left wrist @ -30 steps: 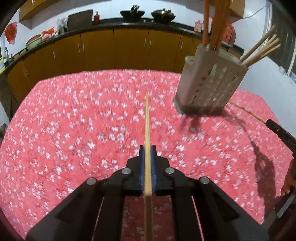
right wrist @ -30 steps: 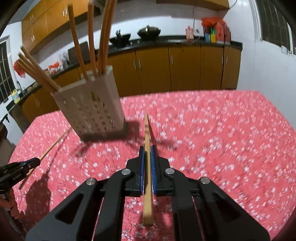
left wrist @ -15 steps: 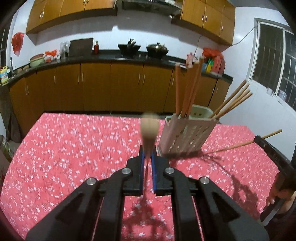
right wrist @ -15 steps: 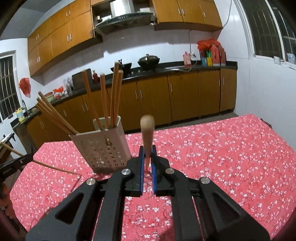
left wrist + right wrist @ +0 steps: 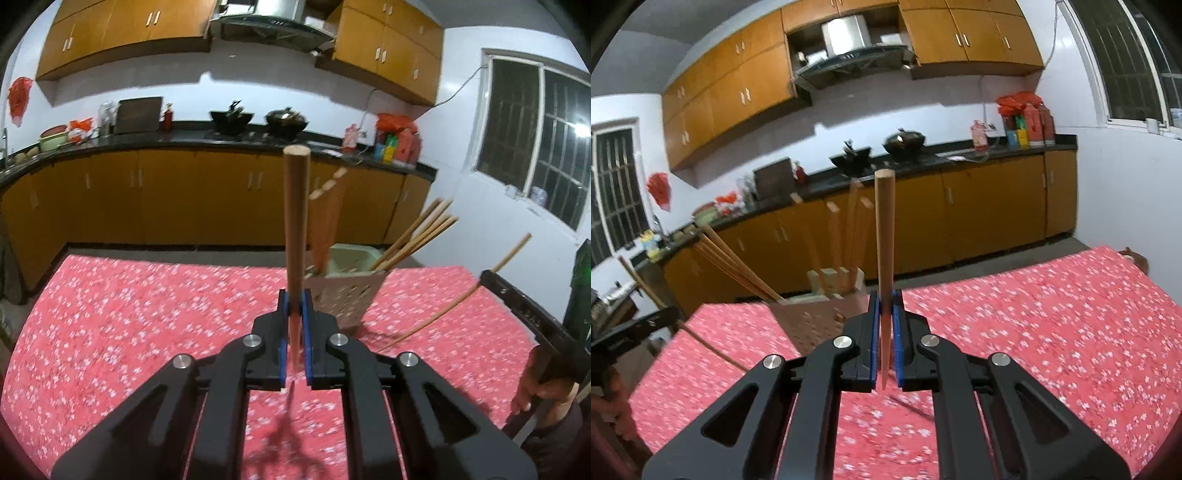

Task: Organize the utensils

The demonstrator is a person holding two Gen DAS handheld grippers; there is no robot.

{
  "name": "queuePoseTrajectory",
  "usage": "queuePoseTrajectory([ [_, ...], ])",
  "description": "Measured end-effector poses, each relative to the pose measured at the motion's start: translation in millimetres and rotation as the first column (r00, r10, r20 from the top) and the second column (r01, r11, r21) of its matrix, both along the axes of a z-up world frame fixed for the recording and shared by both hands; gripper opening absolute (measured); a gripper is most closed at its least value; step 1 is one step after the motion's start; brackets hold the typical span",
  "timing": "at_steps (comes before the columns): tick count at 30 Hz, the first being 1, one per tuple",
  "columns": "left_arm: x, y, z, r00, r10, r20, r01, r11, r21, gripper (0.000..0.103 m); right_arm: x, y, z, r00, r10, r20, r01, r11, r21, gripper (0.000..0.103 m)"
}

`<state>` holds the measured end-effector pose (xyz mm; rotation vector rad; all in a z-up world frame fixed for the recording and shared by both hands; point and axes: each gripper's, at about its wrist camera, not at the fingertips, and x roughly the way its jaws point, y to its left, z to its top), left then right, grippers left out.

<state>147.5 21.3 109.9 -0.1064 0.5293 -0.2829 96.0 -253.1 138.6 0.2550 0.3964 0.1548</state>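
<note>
Left wrist view: the left gripper (image 5: 294, 314) has its blue-padded fingers (image 5: 282, 325) pinching a round wooden chopstick (image 5: 295, 221) that points up and away, above the red floral tablecloth (image 5: 147, 314). Just beyond stands a pale perforated plastic utensil holder (image 5: 347, 295) already filled with more chopsticks, and the right gripper (image 5: 517, 299) at the right edge holds its own thin wooden chopstick (image 5: 461, 295). In the right wrist view, that gripper's pads are likewise clamped on the stick, with the holder just behind and to the left.
</note>
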Motion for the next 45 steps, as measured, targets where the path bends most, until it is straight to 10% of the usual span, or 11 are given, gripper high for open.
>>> queuePoseTrajectory([
  [18,14.7,-40.5,96.7,0.960,0.028,0.280,-0.012,0.998,-0.059,0.008,15.4,45.8,94.0,0.942,0.048,0.331,-0.032,0.998,-0.055,0.007],
  [39,79.4,-48.2,39.0,0.973,0.068,0.222,-0.054,0.996,-0.068,0.014,66.9,68.6,44.1,0.985,0.095,0.147,-0.078,0.990,-0.116,0.009],
  [45,64.2,-30.4,45.7,0.969,0.080,0.234,-0.056,0.993,-0.105,0.029,50.6,55.2,49.0,0.983,0.073,0.167,-0.059,0.995,-0.086,0.033],
])
